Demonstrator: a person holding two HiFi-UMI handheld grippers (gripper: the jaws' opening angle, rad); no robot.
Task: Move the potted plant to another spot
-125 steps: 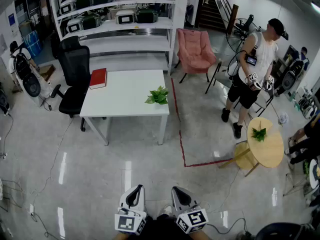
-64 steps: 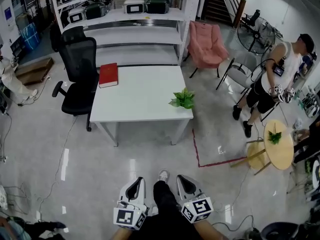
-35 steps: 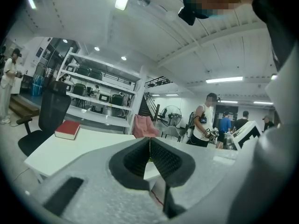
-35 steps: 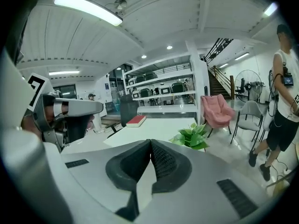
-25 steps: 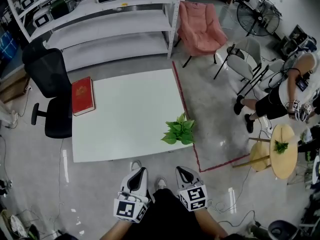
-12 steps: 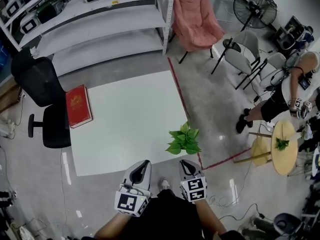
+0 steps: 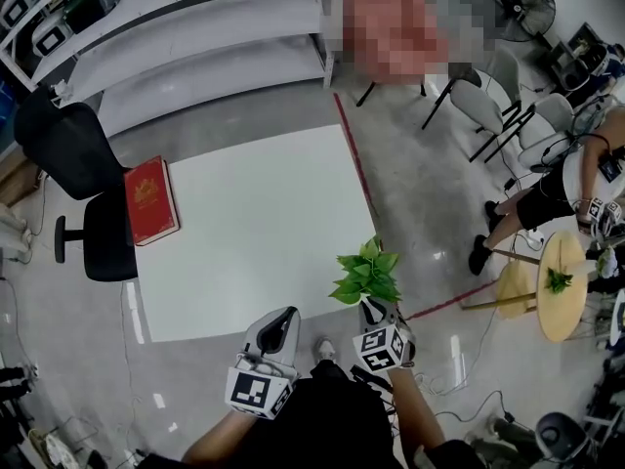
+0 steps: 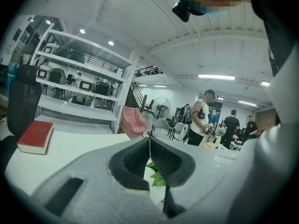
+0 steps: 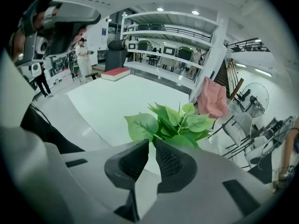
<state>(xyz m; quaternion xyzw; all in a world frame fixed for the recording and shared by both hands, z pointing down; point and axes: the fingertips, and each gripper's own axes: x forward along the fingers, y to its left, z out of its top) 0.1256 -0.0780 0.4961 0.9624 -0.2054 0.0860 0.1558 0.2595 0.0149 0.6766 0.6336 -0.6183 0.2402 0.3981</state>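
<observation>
Green potted plant [image 7: 367, 274] sitting at white table's [image 7: 244, 223] near-right corner | right gripper [image 7: 373, 308] hovering beside it, jaws barely parted, empty | left gripper [image 7: 281, 319] idling, jaws together | needing wider jaws, reaching beneath leaves [image 9: 140, 125].

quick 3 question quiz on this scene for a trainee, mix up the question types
1. True or false: the left gripper has its fingers pressed together with nothing between them.
2. What lies along the left edge of the white table? A) a red book B) a laptop C) a mug
3. Short answer: which gripper is nearer the potted plant?

Key: 1 true; 2 A; 3 the right gripper.
</observation>
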